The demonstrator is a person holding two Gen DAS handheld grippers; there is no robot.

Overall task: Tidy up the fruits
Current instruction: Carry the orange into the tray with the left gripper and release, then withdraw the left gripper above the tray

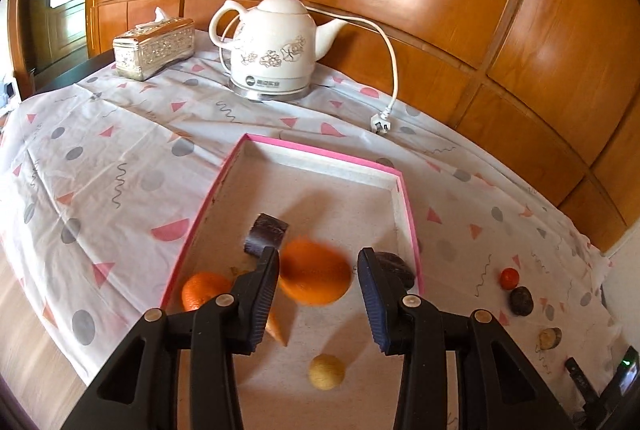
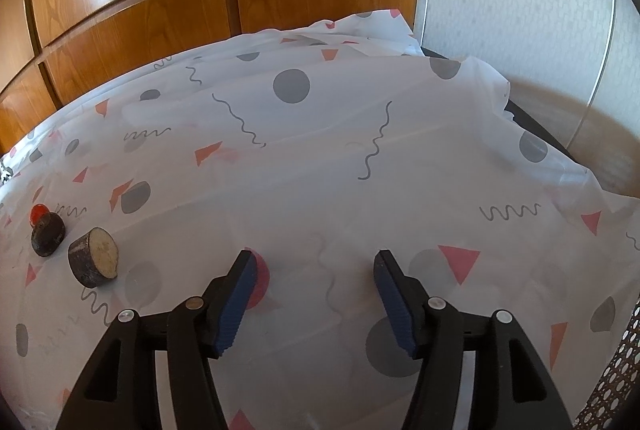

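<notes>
Left gripper (image 1: pixel 318 262) spread above a pink-rimmed tray (image 1: pixel 308 149), nothing pinched between the ribbed pads. Large orange (image 1: pixel 316 272) blurred in the gap between the fingers, not touched by either; hard to tell whether resting on the tray floor or dropping. Second orange (image 1: pixel 202 288) partly hidden behind the left finger, in the tray's near left corner. Dark purple cut piece (image 1: pixel 266 232) in the tray just beyond, its lower edge covered by the fingertip. Another dark piece (image 1: pixel 394 266) mostly hidden behind the right finger, against the tray's right wall. Small yellow ball (image 1: pixel 326 371) near the tray's front; an orange cone-shaped tip (image 1: pixel 278 330) peeking out beside the left finger, too hidden to name. Outside the tray on the patterned cloth (image 1: pixel 100 158) over the desk: small red fruit (image 1: pixel 509 278), dark round fruit (image 1: pixel 521 301), cut slice (image 1: pixel 550 338). White kettle (image 1: pixel 276 42) and tissue box (image 1: pixel 154 48) at the back.

Right gripper (image 2: pixel 314 290) spread, empty, over bare cloth. Cut slice (image 2: pixel 94 256), dark fruit (image 2: pixel 48 233) and half-hidden red fruit (image 2: pixel 39 213) well off to its left.
</notes>
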